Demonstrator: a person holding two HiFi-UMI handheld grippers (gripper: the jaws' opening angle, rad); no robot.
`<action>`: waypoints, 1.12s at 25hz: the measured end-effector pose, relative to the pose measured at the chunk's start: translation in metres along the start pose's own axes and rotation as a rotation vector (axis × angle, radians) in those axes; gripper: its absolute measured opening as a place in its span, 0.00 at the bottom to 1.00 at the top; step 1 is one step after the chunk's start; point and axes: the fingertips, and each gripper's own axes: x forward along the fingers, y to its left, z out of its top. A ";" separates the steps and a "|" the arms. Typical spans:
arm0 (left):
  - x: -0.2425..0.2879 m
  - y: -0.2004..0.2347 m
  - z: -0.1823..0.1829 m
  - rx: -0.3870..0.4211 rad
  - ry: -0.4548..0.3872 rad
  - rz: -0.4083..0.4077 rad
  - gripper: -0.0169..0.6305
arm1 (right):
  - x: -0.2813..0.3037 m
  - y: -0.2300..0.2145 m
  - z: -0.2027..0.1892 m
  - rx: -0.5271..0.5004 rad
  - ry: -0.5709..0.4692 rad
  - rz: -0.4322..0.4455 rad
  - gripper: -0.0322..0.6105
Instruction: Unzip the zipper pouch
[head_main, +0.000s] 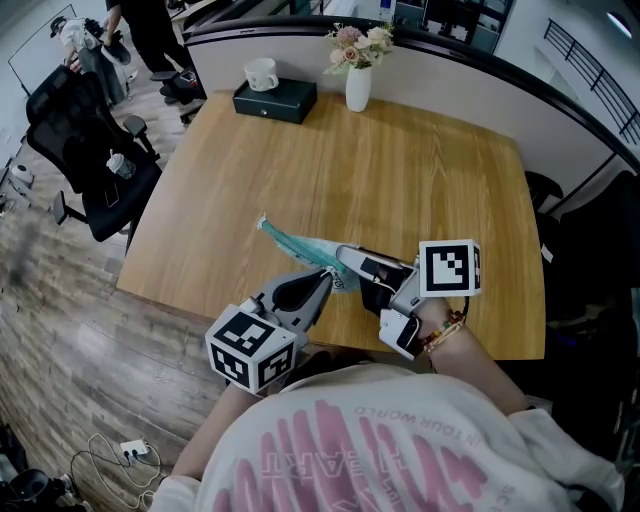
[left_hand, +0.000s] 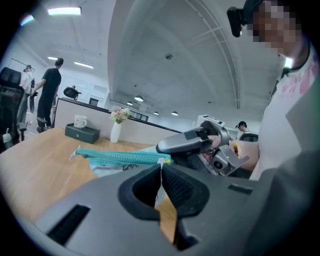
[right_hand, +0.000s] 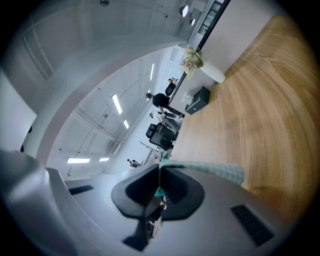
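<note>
Item: zipper pouch (head_main: 295, 243), pale body with teal zip, over the near part of the wooden bench (head_main: 400, 160), spanning between my two tools; whether it rests on the wood I cannot tell. My left hand-held gripper (left_hand: 161, 172): jaws pressed together on a thin white edge of the pouch. My right hand-held gripper (right_hand: 159, 181): jaws pinching the teal zip end. Far edge of bench: black tissue box (head_main: 275, 100); white mug (head_main: 262, 73) on it; white vase (head_main: 358, 88) of flowers beside.

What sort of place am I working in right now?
Most likely an open-plan office: a wooden desk backed by a low partition, a black swivel chair beside it, strip lights overhead.
</note>
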 end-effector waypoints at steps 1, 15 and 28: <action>0.000 0.000 0.000 -0.007 -0.004 -0.003 0.04 | 0.000 0.000 0.000 0.003 0.000 0.002 0.06; 0.000 0.006 -0.005 -0.080 0.011 -0.009 0.03 | 0.000 -0.010 -0.006 -0.047 0.041 -0.059 0.05; -0.010 0.023 -0.001 -0.127 -0.003 0.026 0.03 | -0.003 -0.017 -0.008 -0.014 0.055 -0.055 0.06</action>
